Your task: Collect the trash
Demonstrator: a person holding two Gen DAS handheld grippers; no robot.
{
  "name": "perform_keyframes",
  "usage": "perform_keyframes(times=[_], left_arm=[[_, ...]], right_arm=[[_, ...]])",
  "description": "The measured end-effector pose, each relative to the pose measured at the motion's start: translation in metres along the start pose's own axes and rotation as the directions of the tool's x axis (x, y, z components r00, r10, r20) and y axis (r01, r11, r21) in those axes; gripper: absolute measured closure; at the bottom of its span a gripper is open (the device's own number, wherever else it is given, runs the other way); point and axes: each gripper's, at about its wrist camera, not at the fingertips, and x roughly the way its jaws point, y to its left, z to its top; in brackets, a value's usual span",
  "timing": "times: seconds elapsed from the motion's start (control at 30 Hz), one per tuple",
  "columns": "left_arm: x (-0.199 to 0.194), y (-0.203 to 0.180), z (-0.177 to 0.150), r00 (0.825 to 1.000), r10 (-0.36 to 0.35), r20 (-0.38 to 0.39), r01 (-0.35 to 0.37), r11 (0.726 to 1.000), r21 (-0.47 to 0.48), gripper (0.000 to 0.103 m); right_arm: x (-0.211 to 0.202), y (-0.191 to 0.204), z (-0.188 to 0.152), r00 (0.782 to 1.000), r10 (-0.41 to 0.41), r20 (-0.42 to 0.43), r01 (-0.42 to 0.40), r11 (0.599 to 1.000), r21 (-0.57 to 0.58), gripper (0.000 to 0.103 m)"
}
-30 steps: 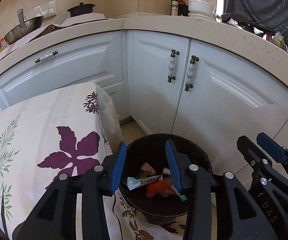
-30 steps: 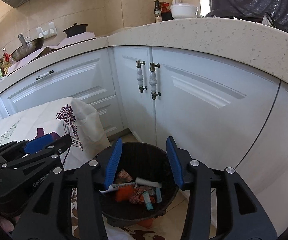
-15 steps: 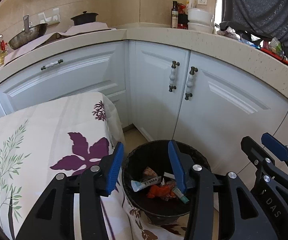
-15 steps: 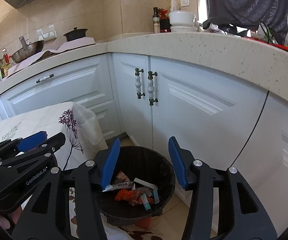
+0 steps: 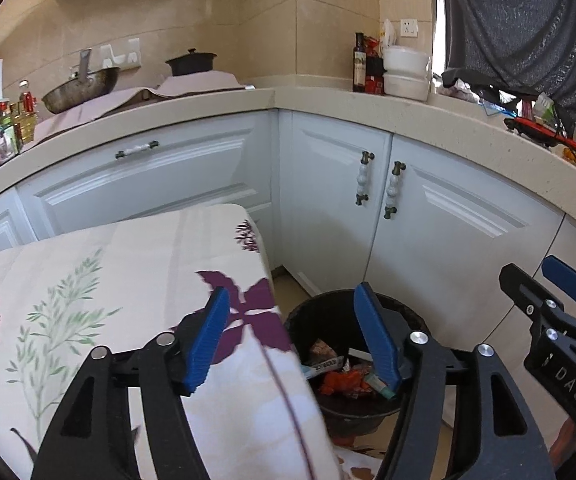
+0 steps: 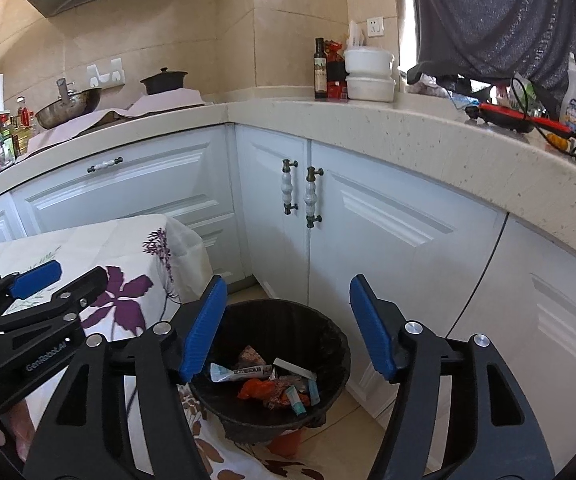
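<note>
Currently both the left gripper point(image 5: 294, 338) and right gripper point(image 6: 288, 326) gape empty above the black bin point(image 6: 272, 360) holding the trash point(image 6: 272, 386); risk: low reach tips bin.

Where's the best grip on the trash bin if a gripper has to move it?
Probably the rim of the black trash bin on its cabinet-facing side, one finger inside the wall and one outside, coming straight down. The wall is thin and the mouth open. The tablecloth hangs against the opposite side. The right gripper is open and empty.
</note>
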Motion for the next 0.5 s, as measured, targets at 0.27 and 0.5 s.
perform_keyframes(times=[0.27, 0.5], left_arm=[[-0.037, 0.031, -0.006, 0.999, 0.026, 0.045, -0.026, 1.000, -0.016, 0.029], [-0.062, 0.054, -0.025, 0.997, 0.051, 0.052, -0.050, 0.999, -0.013, 0.027]], right_arm=[[-0.032, 0.019, -0.008, 1.000, 0.017, 0.011, -0.017, 1.000, -0.008, 0.033], [-0.057, 0.033, -0.018, 1.000, 0.025, 0.015, -0.025, 0.999, -0.020, 0.030]])
